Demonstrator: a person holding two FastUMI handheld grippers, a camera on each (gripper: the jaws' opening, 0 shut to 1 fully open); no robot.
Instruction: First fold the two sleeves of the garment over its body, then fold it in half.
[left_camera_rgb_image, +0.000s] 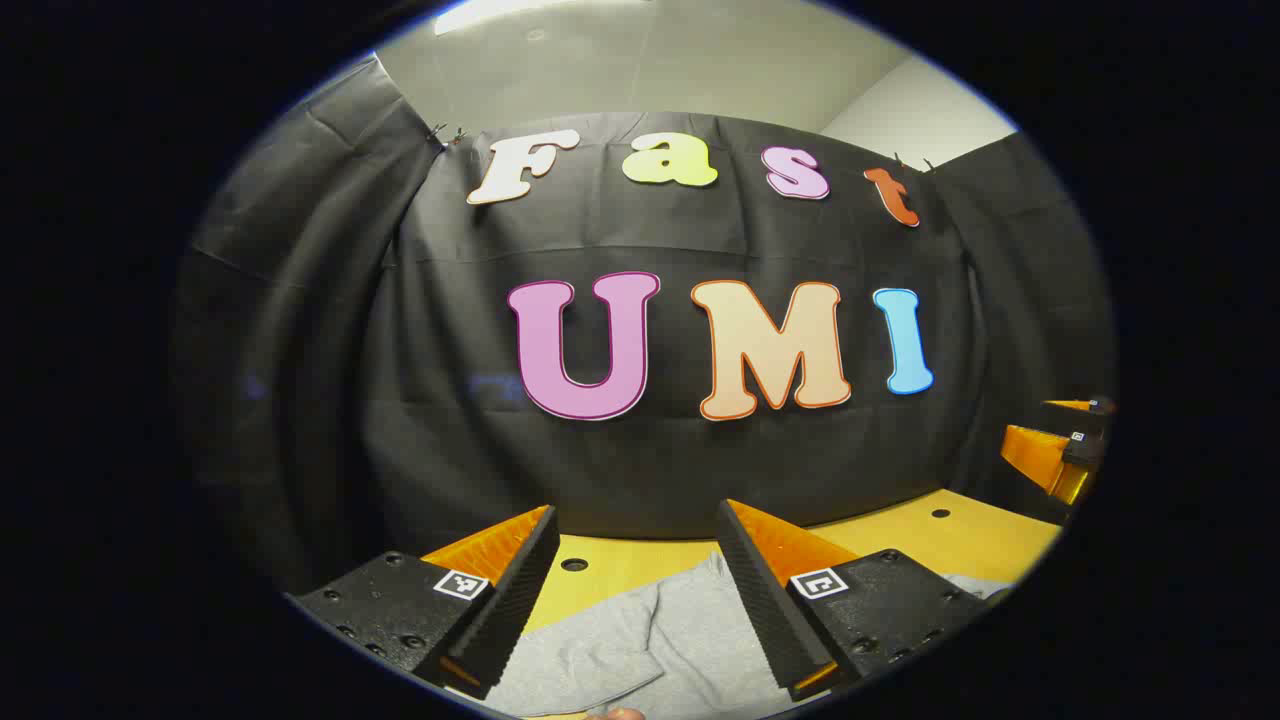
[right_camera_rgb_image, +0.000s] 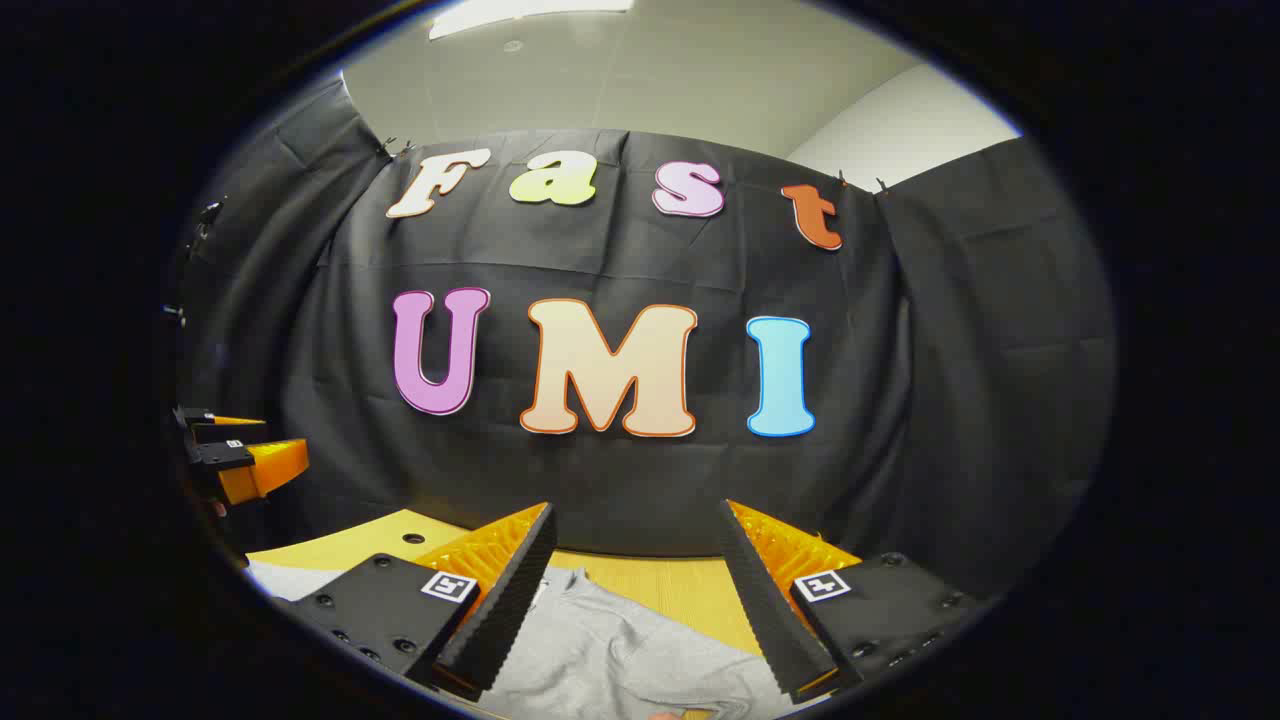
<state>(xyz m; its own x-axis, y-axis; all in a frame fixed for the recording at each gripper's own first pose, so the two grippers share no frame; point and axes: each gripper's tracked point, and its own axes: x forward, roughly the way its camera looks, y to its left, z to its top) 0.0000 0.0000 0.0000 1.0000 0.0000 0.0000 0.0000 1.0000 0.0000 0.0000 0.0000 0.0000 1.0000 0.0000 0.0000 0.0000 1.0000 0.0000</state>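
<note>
- No brand or readable writing shows on the grey, soft jersey garment (left_camera_rgb_image: 650, 640); the only markings near it are small square black-and-white tags on the gripper bodies, which carry a pattern and no words.
- The garment lies rumpled on the yellow wooden table (left_camera_rgb_image: 960, 535), at 6 o'clock in the left gripper view, with soft creases and an edge running up toward 12 o'clock between the fingers.
- In the right gripper view the same cloth (right_camera_rgb_image: 610, 655) sits at 6 o'clock, bunched in folds, with a paler strip of it at 8 o'clock near the table's edge.
- Its long axis and which end is the collar cannot be told, since little of it is seen.
- The left gripper (left_camera_rgb_image: 640, 555) hangs above the cloth with its fingers spread wide apart, nothing between them.
- The right gripper (right_camera_rgb_image: 635, 550) is likewise spread wide and holds nothing; it also appears at 3 o'clock in the left gripper view.
- The table (right_camera_rgb_image: 690, 585) has dark round holes and meets the black cloth wall (right_camera_rgb_image: 620, 490) beyond.
</note>
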